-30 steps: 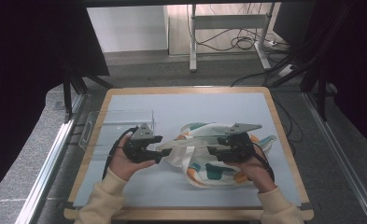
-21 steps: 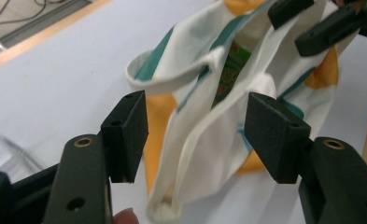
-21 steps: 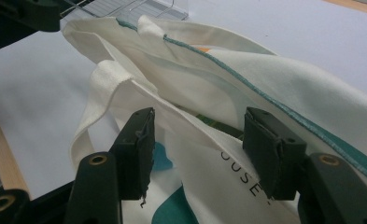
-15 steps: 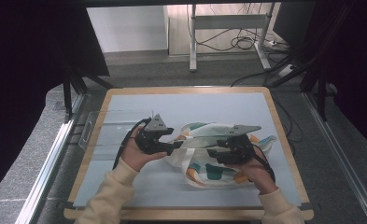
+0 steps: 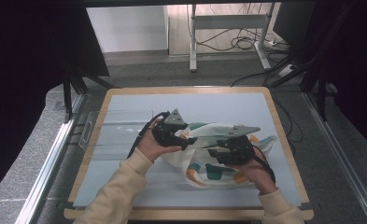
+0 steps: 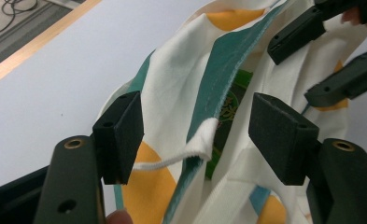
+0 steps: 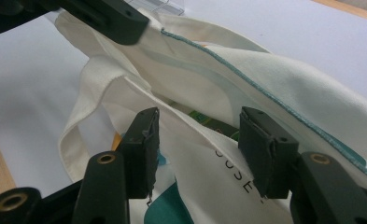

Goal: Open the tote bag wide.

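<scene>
A cream cotton tote bag printed with teal and orange shapes (image 5: 209,163) lies crumpled near the middle of a pale blue-grey table top with a light wooden rim (image 5: 125,91). Both hands work at it from the near side.

The left gripper (image 6: 195,135) has its jaws spread wide, one on each side of the bag's teal-stitched upper edge. A small folded corner of white fabric with a thin cord sits in the gap between them, touching neither pad. In the high view the left gripper (image 5: 183,139) points across the bag's top.

The right gripper (image 7: 197,149) also stands wide open. A fold of the cream cloth, bearing dark printed letters, rises between its jaws; whether the pads touch it cannot be told. A green printed object (image 7: 209,122) shows inside the bag's mouth just beyond. In the high view the right gripper (image 5: 218,153) rests over the bag's middle.

A clear plastic tray (image 5: 111,130) lies at the table's left edge, beside the left hand (image 5: 151,147).
</scene>
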